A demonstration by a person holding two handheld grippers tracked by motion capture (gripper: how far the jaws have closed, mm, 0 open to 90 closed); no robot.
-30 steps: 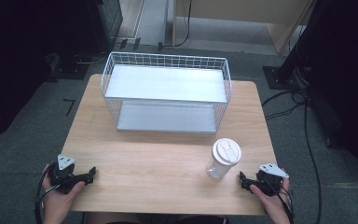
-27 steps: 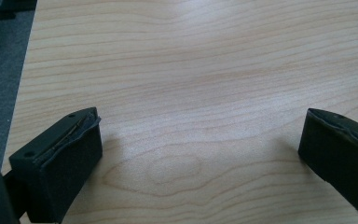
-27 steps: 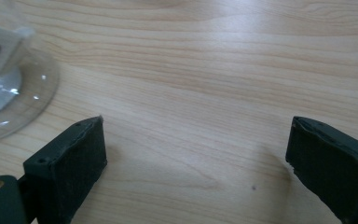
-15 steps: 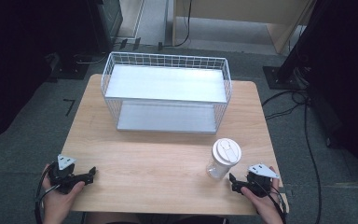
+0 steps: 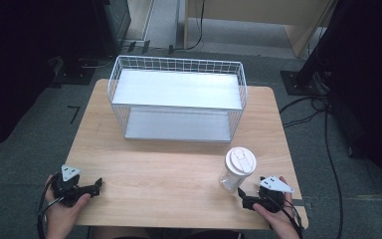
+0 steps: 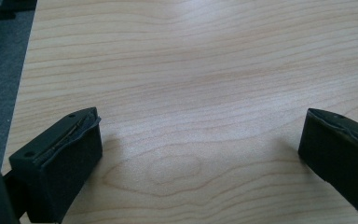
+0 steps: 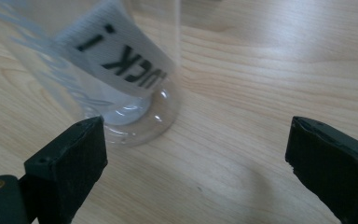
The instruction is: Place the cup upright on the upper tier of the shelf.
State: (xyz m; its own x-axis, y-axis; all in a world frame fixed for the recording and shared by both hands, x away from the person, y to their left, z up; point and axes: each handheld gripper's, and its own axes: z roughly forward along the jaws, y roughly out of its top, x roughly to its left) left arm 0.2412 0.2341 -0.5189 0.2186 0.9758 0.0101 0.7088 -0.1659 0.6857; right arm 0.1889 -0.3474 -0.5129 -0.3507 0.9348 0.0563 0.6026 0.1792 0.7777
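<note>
A clear plastic cup (image 5: 230,178) with a white lid (image 5: 240,160) stands upright on the wooden table (image 5: 169,164), at the front right. My right gripper (image 5: 242,197) lies low just in front of and to the right of it, open, its jaws pointing left. In the right gripper view the cup's base (image 7: 130,112) and its printed label sit ahead of the left jaw, outside the open right gripper (image 7: 196,126). At the front left corner my left gripper (image 5: 98,186) rests in a hand. The left gripper (image 6: 200,121) is open over bare wood.
A white wire basket (image 5: 176,89) with a white shelf across it and a tray below stands at the back middle of the table. Dark floor, cables and furniture legs surround the table.
My right gripper has slid left along the front edge, closer to the cup. The left gripper and the cup have stayed where they were.
</note>
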